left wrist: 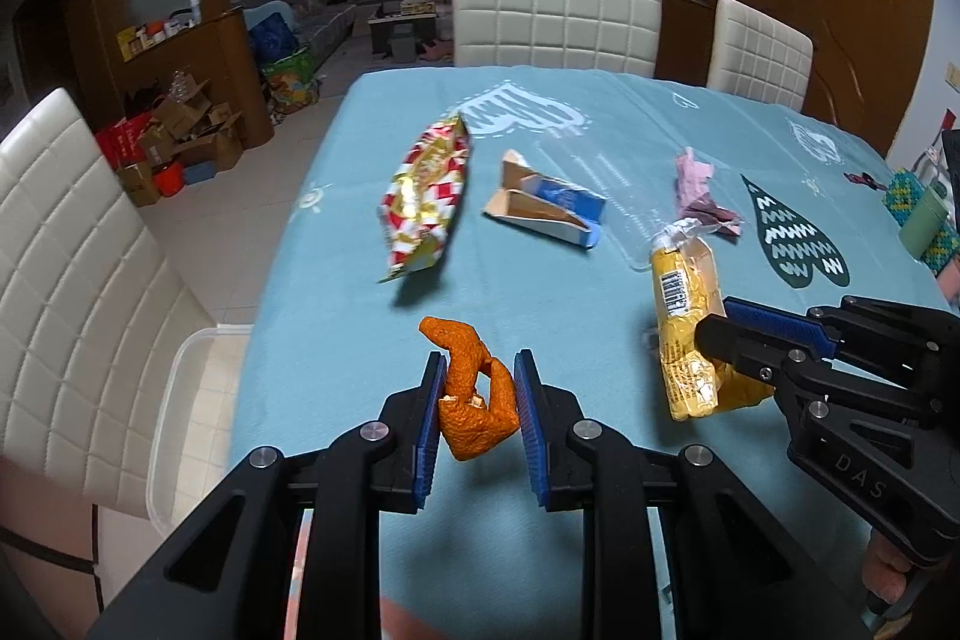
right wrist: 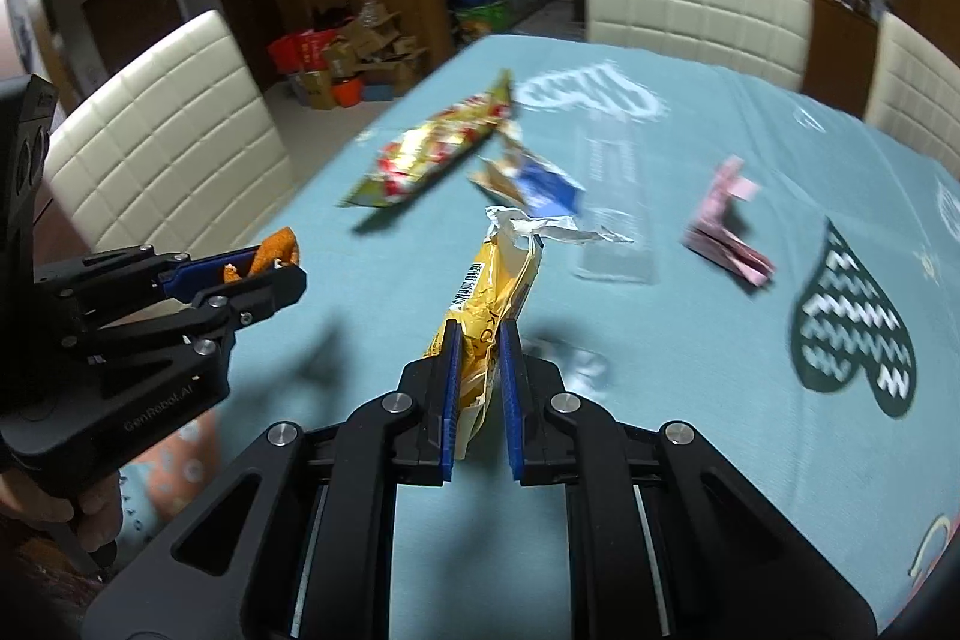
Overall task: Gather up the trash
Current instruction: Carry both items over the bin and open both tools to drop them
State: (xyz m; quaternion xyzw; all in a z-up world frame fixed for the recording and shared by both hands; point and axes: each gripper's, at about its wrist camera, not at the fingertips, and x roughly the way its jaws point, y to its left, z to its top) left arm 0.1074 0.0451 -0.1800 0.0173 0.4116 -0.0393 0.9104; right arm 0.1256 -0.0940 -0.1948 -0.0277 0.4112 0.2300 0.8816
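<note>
Orange peel is the closest thing to the left camera, pinched between the blue pads of the left gripper with its curled end sticking out past the tips, so that piece looks secured and off the table. Over on the other side, the right gripper is clamped on the lower end of a yellow wrapper, and the torn silvery top flops forward over the teal tablecloth. My guess is each hand grabs one bit of rubbish so both go to the bin in one trip, which makes sense when the stuff is this light. Grabbing the wrapper by its end is fine since it's empty and floppy, though it could slide out if the pinch is only on a thin fold. Left on the cloth, further away: a red and gold snack bag, a torn blue carton, a clear plastic sleeve and some pink folded paper. A clear plastic tub sits on the white chair by the table edge, maybe the drop-off spot, can't say for sure.
</note>
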